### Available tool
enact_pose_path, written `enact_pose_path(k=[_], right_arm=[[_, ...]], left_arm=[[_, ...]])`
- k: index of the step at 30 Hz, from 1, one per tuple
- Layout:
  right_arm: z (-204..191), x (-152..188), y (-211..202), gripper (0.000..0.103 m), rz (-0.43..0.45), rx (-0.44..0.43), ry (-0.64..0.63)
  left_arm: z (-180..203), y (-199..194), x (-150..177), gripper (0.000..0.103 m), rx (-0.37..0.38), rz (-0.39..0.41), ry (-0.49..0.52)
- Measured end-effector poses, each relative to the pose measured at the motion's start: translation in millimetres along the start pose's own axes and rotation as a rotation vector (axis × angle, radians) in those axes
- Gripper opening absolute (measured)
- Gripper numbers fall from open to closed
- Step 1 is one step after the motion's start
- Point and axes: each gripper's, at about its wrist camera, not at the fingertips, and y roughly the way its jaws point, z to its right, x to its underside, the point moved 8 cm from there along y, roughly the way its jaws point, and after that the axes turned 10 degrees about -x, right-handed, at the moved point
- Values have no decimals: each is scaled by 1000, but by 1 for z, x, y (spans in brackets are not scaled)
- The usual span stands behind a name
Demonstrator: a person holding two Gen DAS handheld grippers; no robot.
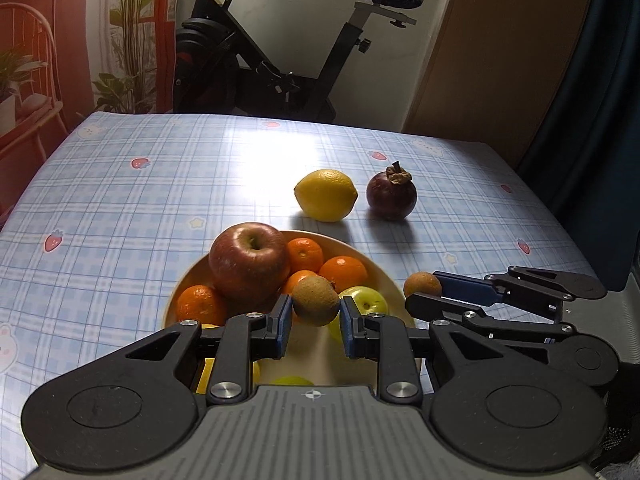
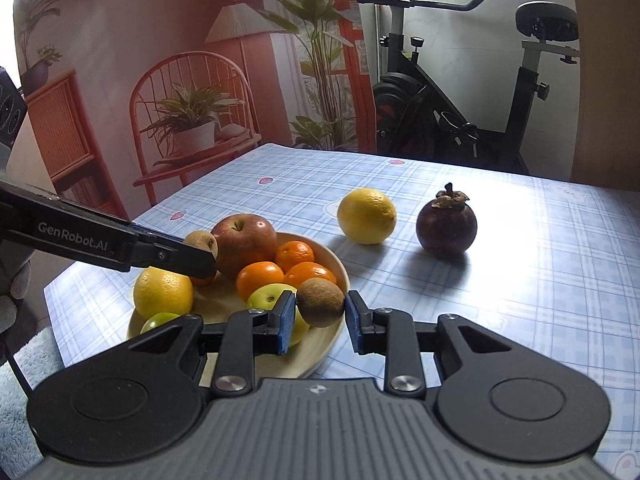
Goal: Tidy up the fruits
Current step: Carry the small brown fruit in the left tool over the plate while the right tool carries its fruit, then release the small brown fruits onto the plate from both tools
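your bowl (image 2: pixel 336 268) sits at the table's (image 2: pixel 520 280) near side with the apple (image 2: pixel 244 244) at its back, mandarins (image 2: pixel 296 256) to the apple's right, while the lemon (image 2: pixel 366 216) lies beyond it, the mangosteen (image 2: pixel 446 224) on the lemon's right.

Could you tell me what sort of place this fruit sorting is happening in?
Most likely a room in a home: an exercise bike stands behind the table with its checked cloth, beside a rattan chair holding a potted plant, though the pink wall may be a printed backdrop.

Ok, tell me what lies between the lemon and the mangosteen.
Nothing: only bare checked tablecloth separates the lemon from the mangosteen, clearest in the right wrist view.
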Motion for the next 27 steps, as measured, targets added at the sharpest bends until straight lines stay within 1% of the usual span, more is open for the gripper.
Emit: enact_pose_path(k=[3,8,13,22,27], right_arm=[[-11,-5,10,30,-16,-14,-40],[-25,-13,29,30,-41,-46,-96],[-39,-11,46,30,-76,-70,-154],[-53,-4,72,30,-130,-93,-207],[-52,-1,77,30,-146,-100,-204]], left_arm=[[-9,2,2,27,-8,-16,-10],[-24,3,6,27,0,-35,-43],[-34,8,6,27,3,-47,-62],[-36,20,4,27,11,-62,-73],[-39,24,3,27,20,-75,-85]])
